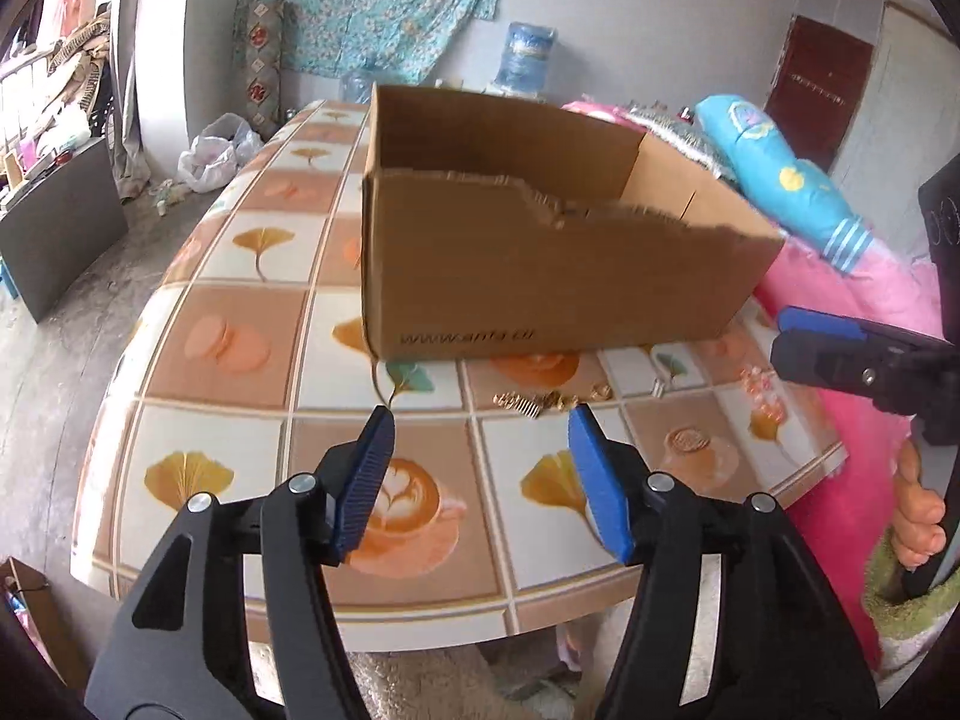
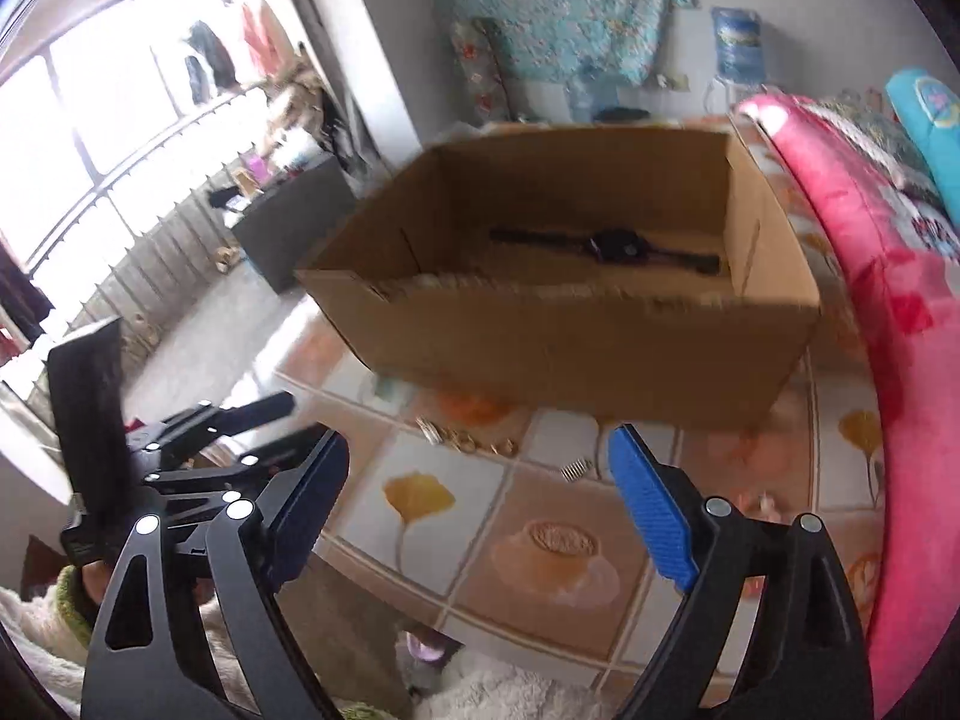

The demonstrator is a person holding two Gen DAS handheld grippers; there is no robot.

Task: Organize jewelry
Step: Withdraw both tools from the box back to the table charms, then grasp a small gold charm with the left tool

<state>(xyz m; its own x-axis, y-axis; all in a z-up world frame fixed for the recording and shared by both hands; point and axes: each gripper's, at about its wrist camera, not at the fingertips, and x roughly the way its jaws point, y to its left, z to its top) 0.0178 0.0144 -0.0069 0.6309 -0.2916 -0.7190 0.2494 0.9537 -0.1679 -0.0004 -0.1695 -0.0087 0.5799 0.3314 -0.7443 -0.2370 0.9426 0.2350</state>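
Observation:
An open cardboard box (image 1: 540,252) (image 2: 576,324) stands on the tiled table (image 1: 240,348) (image 2: 480,540); a black watch (image 2: 612,246) lies inside it. Small gold jewelry pieces (image 1: 540,402) (image 2: 468,441) lie in a cluster on the table just in front of the box, with a small silver spring-like piece (image 2: 575,470) and pink beads (image 1: 757,387) to the right. My left gripper (image 1: 483,420) hovers open over the table's near side, empty, its tips just short of the gold cluster. My right gripper (image 2: 477,450) is open and empty, near the jewelry; it also shows at the right edge (image 1: 798,336).
A pink blanket (image 1: 870,300) (image 2: 900,330) and a blue pillow (image 1: 780,168) lie along the table's right side. A water jug (image 1: 528,54) stands behind the box. A dark cabinet (image 1: 60,222) sits on the floor to the left. A person's hand (image 1: 918,516) holds the right tool.

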